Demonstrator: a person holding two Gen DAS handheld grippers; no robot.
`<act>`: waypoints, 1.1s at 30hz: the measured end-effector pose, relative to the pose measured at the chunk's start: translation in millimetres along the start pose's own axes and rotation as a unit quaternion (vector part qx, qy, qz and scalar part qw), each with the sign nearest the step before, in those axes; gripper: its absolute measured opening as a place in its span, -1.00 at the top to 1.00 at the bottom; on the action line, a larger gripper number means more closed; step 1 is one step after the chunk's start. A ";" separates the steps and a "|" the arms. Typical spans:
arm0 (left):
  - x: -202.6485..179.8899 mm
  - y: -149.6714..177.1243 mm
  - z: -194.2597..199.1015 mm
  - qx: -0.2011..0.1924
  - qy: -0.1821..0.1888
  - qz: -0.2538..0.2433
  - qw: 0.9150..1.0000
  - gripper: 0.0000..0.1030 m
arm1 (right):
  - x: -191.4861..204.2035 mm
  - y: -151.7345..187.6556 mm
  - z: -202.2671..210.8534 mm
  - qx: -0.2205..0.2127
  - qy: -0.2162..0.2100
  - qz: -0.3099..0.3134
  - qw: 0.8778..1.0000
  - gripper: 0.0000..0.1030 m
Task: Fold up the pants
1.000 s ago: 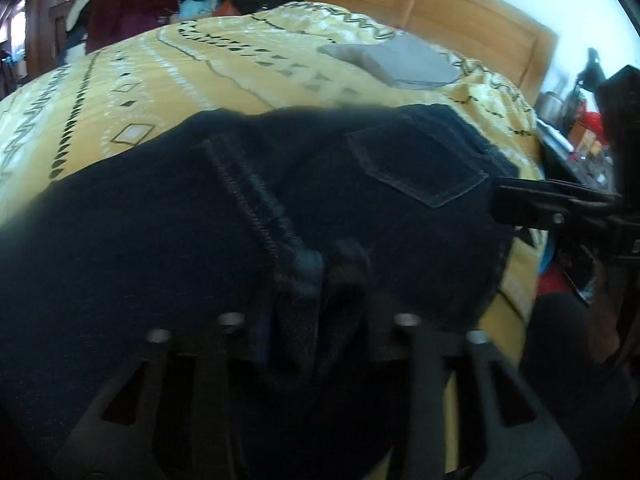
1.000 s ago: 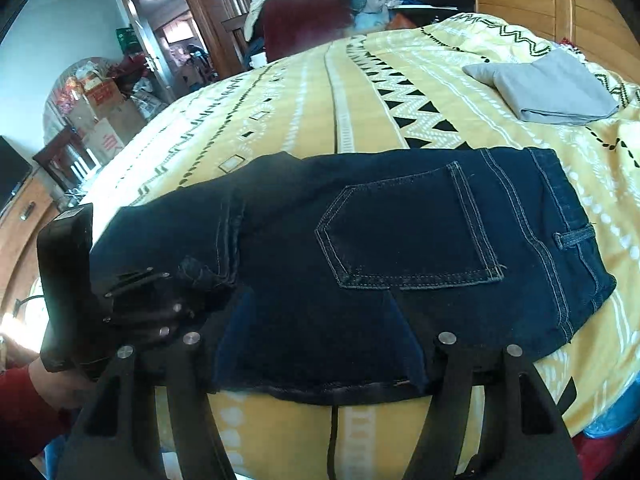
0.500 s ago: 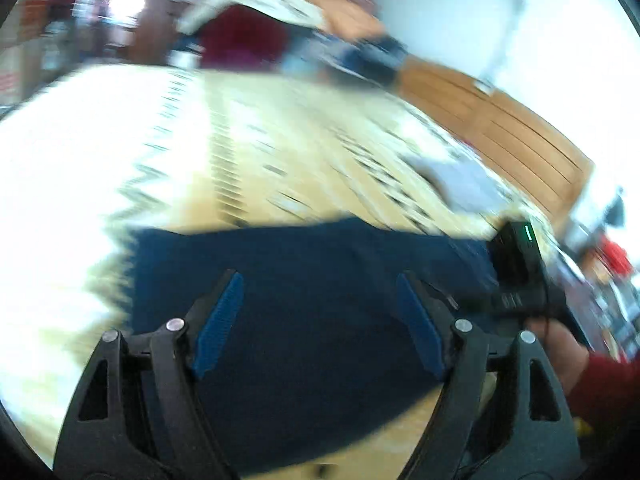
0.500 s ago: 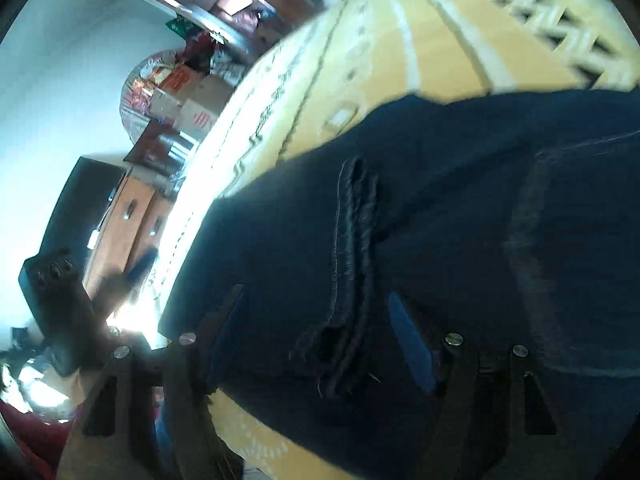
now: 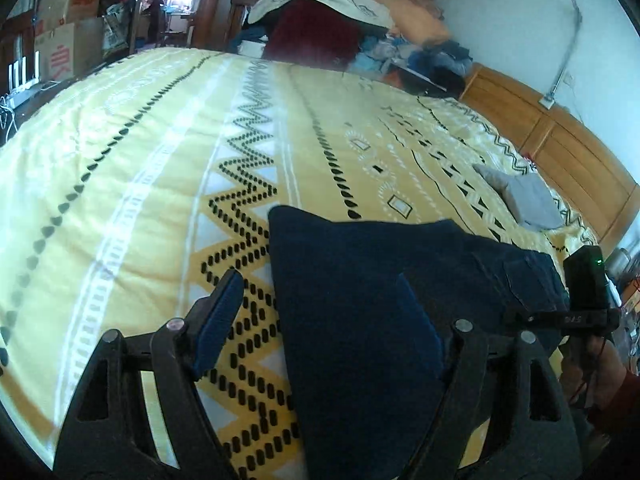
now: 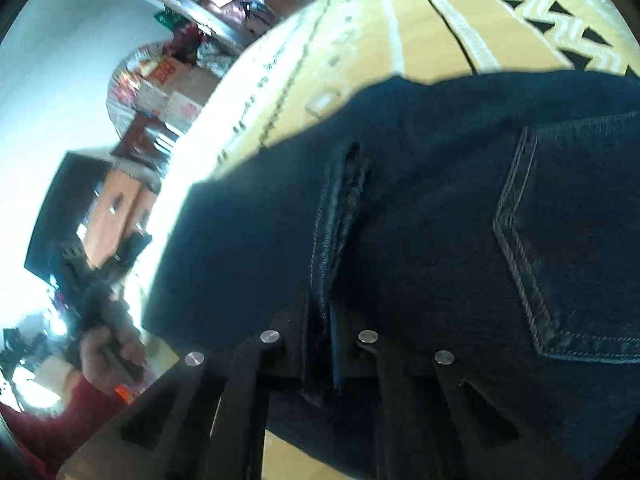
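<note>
Dark blue jeans lie folded on the yellow patterned bedspread near the bed's front edge. My left gripper is open and empty, its blue pads apart above the jeans' left edge. In the right wrist view the jeans fill the frame, with a back pocket at right. My right gripper is shut on a doubled seam fold of the jeans. The right gripper's body shows at the far right of the left wrist view. The left gripper shows blurred at the left.
A folded grey garment lies on the bed toward the wooden headboard. A heap of clothes sits at the far side. Cardboard boxes and furniture stand beyond the bed's left side.
My left gripper let go of the jeans, opened and drew back to the left. My right gripper moved left along the jeans and shut on the seam fold.
</note>
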State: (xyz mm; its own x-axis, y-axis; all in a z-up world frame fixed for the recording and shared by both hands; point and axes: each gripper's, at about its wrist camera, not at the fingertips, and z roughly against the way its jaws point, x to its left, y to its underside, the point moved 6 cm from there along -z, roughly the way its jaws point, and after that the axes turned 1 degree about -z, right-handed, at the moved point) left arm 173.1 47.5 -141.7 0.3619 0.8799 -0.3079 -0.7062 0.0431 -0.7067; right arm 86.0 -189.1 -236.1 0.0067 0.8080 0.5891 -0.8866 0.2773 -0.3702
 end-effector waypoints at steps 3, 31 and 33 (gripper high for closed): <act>-10.2 4.1 13.8 -0.007 0.014 -0.021 1.000 -0.50 | 8.8 -8.5 16.9 -0.041 0.066 0.040 0.996 0.49; -6.2 84.5 5.0 0.065 0.058 -0.006 0.996 -0.30 | 222.2 -112.1 -268.3 0.128 -0.074 0.160 0.976 1.00; -7.1 84.1 6.3 0.066 0.058 -0.012 0.996 -0.30 | 215.6 -112.2 -271.6 0.132 -0.081 0.138 0.978 1.00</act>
State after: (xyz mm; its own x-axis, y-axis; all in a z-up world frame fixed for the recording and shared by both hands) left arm 107.3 47.9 -195.0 0.4419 0.8177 -0.3690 -0.7674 0.1315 -0.6275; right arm 312.6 95.2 -262.5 -0.3046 0.7346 0.6063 -0.9328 -0.1014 -0.3458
